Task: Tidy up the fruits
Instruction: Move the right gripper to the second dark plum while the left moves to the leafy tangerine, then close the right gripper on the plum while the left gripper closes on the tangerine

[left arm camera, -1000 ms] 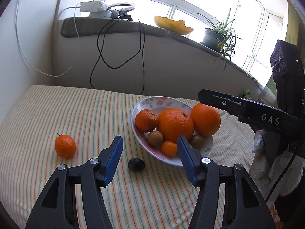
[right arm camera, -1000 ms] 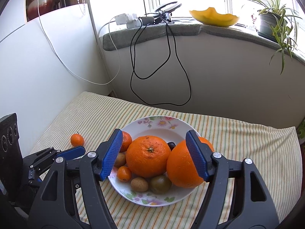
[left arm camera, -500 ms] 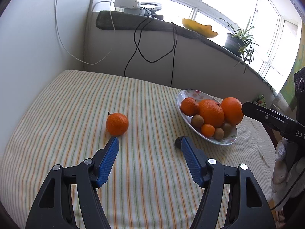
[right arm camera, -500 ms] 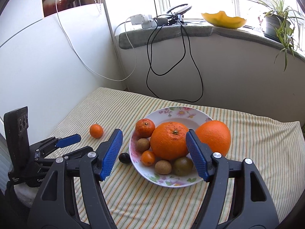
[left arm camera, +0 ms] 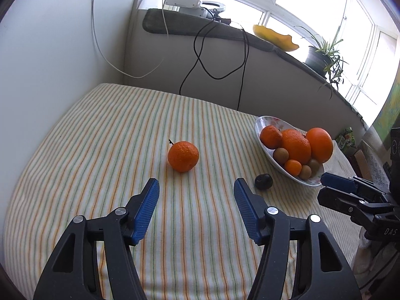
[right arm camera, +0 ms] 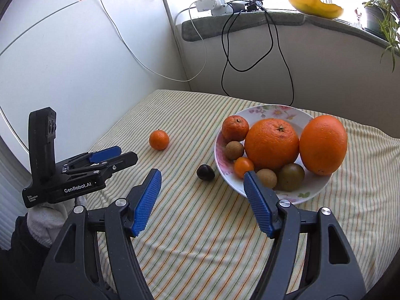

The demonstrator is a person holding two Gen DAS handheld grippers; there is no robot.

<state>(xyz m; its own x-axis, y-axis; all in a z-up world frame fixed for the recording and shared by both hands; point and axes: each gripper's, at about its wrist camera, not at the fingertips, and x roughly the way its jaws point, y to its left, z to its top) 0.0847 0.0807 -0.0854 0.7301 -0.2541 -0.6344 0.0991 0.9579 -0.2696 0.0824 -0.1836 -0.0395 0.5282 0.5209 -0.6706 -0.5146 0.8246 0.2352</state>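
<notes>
the floral plate (right arm camera: 277,110) sits on the striped cloth (right arm camera: 200,225) and serves as reference for all positions. on the plate: two large oranges (right arm camera: 271,144), the second orange (right arm camera: 323,145) resting at the plate's right rim, a mandarin (right arm camera: 235,128) at the left rim, a small orange fruit (right arm camera: 243,167) at the near-left edge, and three brownish round fruits, one of them (right arm camera: 291,177) at the near edge. off the plate, a dark fruit (right arm camera: 205,172) lies on the cloth just beside the near-left rim, not touching it. a loose tangerine (left arm camera: 183,156) with a short stem lies on the cloth well to the left of the plate. the left gripper (left arm camera: 196,208) is spread wide and empty, above the cloth left of the plate, with the loose tangerine just beyond its blue fingertips (left arm camera: 153,190). the right gripper (right arm camera: 202,196) is likewise spread and holds nothing, its right fingertip overlapping the plate's near-left rim in view, the dark fruit showing ahead between the two fingers. behind the plate, a windowsill (right arm camera: 250,22) carries a yellow melon rind (right arm camera: 315,6) and black cables (right arm camera: 250,50).
</notes>
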